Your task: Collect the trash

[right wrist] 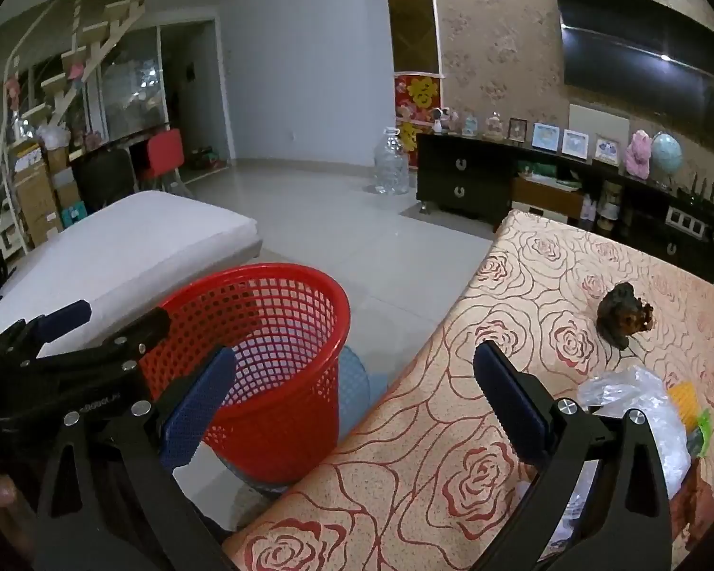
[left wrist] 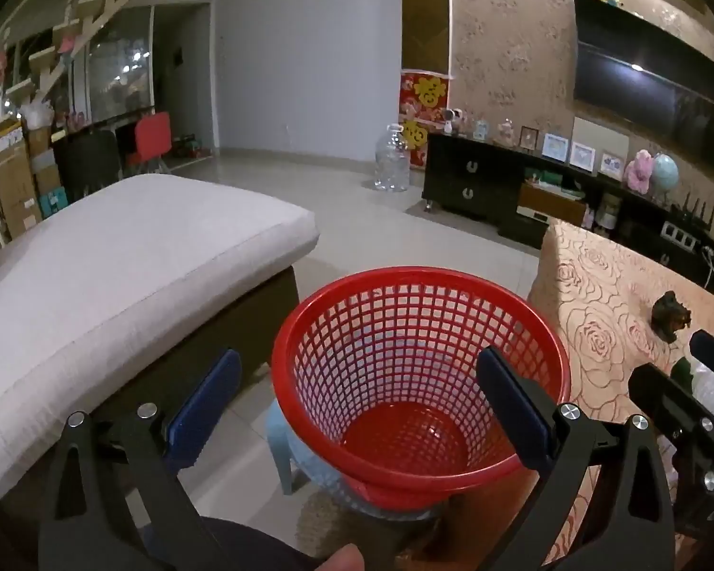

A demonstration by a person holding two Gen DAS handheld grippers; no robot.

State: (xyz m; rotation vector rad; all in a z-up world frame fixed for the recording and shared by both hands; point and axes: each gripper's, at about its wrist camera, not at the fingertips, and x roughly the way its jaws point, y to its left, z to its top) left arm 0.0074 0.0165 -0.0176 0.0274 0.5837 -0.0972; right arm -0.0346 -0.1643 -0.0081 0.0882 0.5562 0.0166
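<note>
While the crumpled clear plastic bag (right wrist: 638,399) lies on the rose-patterned tablecloth (right wrist: 452,428) at the table's near right, just beside the right gripper (right wrist: 352,399), nothing is between that gripper's jaws, and they're spread wide. A yellow and green scrap (right wrist: 690,409) sits against the plastic. Further up the cloth there's a dark figurine (right wrist: 623,316), well apart from the trash. Off the table's left edge, the red mesh basket (left wrist: 419,371) stands on a pale blue stool (left wrist: 290,452), nothing visible inside. The left gripper (left wrist: 357,409) hangs over it, jaws wide, holding nothing. Beyond, a white cushioned seat (left wrist: 133,257) to the left.
</note>
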